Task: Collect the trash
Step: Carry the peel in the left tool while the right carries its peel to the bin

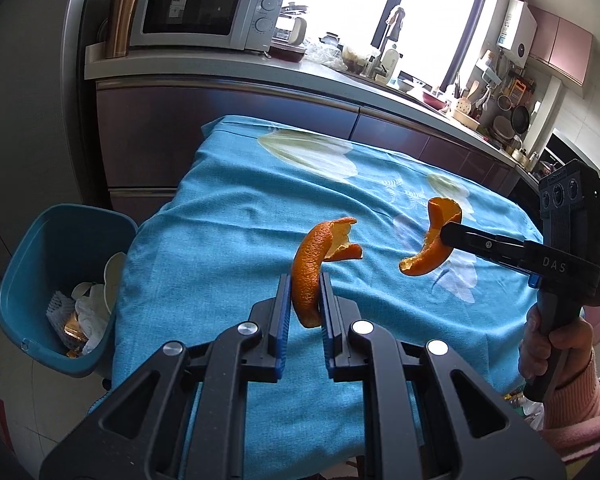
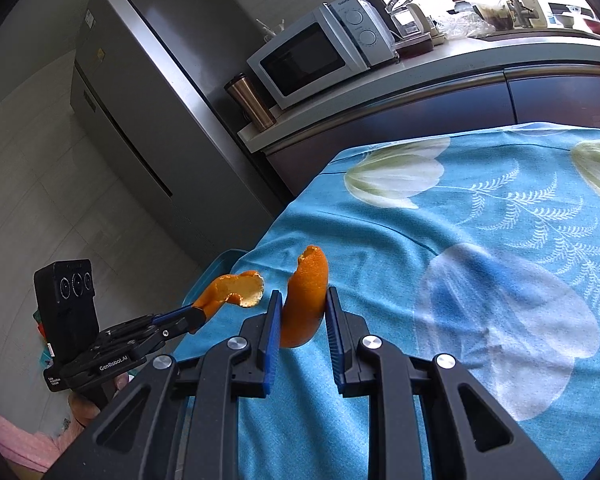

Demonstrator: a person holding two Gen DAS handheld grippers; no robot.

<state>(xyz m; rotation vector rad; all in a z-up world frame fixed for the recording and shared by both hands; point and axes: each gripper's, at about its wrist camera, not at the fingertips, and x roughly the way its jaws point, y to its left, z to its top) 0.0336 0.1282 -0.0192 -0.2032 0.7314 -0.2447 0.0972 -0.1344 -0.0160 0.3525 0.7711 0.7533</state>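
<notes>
Each tool was clamped on an orange peel, the left tool (image 1: 306, 300) on one peel (image 1: 312, 268) and the right tool (image 2: 302, 316) on another (image 2: 306, 300), both above the blue-clothed surface (image 1: 228, 216). Carrying seemed underway; next, both needed release over the bin (image 1: 40, 252) at nine o'clock.

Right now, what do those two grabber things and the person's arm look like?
Both the left gripper and the right gripper are black plastic with blue pads lining the jaws and shiny silver bolts. The right one has white "DAS" lettering, the left one "GenRobot.AI", and each carries a black box with three round lenses. The sleeve is fuzzy pink.
</notes>
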